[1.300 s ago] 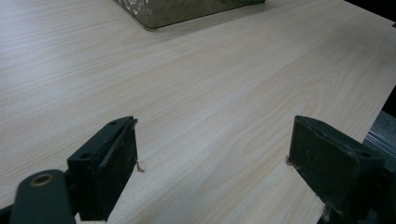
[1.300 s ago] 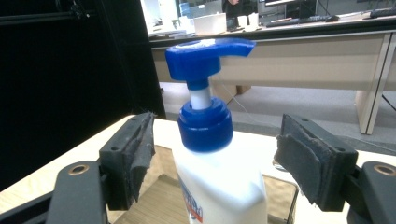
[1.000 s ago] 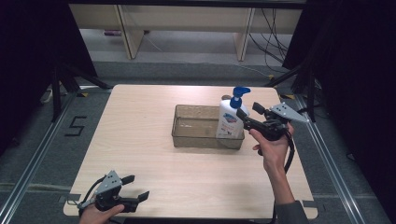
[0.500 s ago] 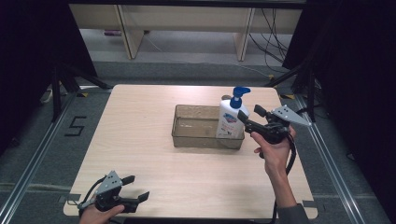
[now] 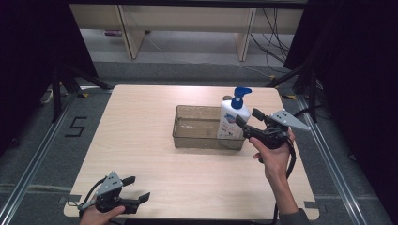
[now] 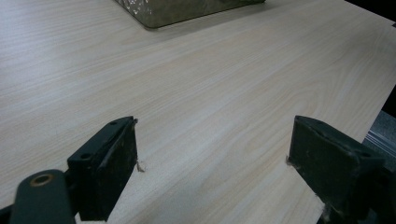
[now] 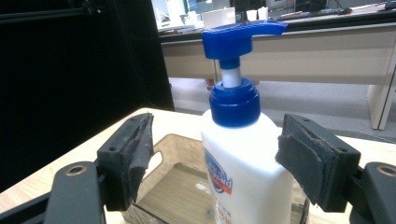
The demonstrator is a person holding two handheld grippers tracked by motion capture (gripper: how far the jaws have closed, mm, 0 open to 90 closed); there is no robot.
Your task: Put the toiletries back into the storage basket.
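Observation:
A white pump bottle with a blue pump head stands upright in the right end of a clear plastic bin at the table's middle. My right gripper is level at the bottle's right side and is open. In the right gripper view the bottle stands between the two pads, with a clear gap at the left pad. My left gripper rests open at the table's near left edge. Its jaws stand wide over bare wood, with the bin's corner far ahead.
The light wooden table has bare room to the left of and in front of the bin. Dark stands and cables lie on the floor around it. Shelving runs along the back wall.
My right gripper has shifted slightly lower in the high view, staying beside the bottle. The bottle, the bin and the left gripper have kept their places.

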